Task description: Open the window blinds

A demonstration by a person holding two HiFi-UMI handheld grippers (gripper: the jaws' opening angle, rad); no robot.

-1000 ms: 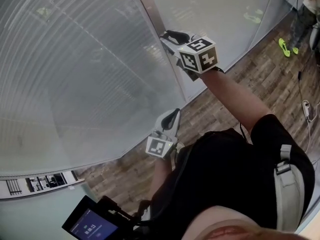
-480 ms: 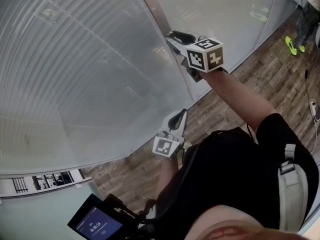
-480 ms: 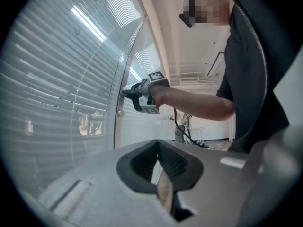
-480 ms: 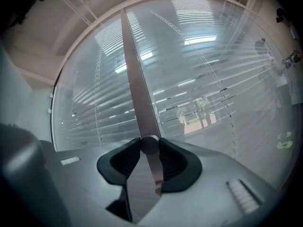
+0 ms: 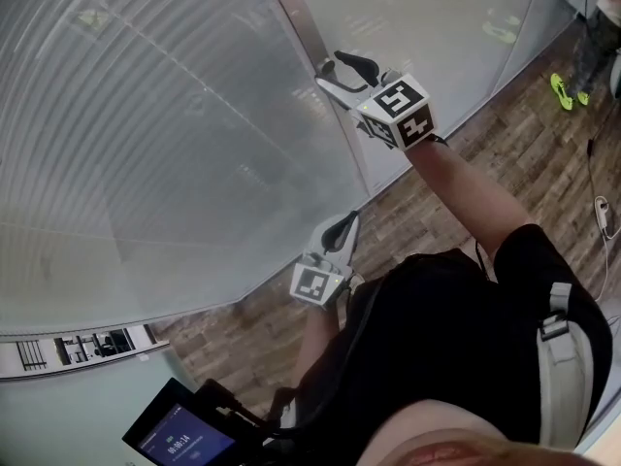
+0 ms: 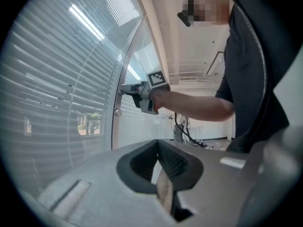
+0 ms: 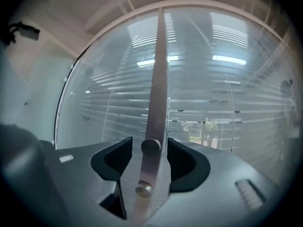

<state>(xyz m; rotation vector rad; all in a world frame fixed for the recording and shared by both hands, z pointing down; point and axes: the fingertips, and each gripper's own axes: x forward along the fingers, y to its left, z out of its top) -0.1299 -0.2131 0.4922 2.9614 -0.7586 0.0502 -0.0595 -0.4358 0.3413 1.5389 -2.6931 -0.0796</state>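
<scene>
Right arm: the forearm [image 5: 456, 187] reaches up toward 12 o'clock in the head view. It holds the right gripper [image 5: 327, 70] level against the metal mullion [image 5: 296, 13] between the panes.
Right gripper jaws: spread, and they have just been opening. The upper round knob [image 7: 150, 146] stands between them with the pads clear of it. A second knob [image 7: 143, 189] sits at 6 o'clock from it.
Left arm: tucked close to the torso. The left gripper [image 5: 342, 223] sits mid-frame, level, aimed toward 1 o'clock at the glass.
Left gripper jaws: pressed together, with nothing between them.
Blinds [image 5: 146, 163]: behind the glass, filling 9 to 12 o'clock in the head view, with the slats horizontal.
Hidden or cut off: in the head view the right gripper covers the knobs. A bystander at 2 o'clock is cropped to legs and green shoes [image 5: 555, 87]. The print on the small screen [image 5: 179, 435] at 7 o'clock is too small to read.
</scene>
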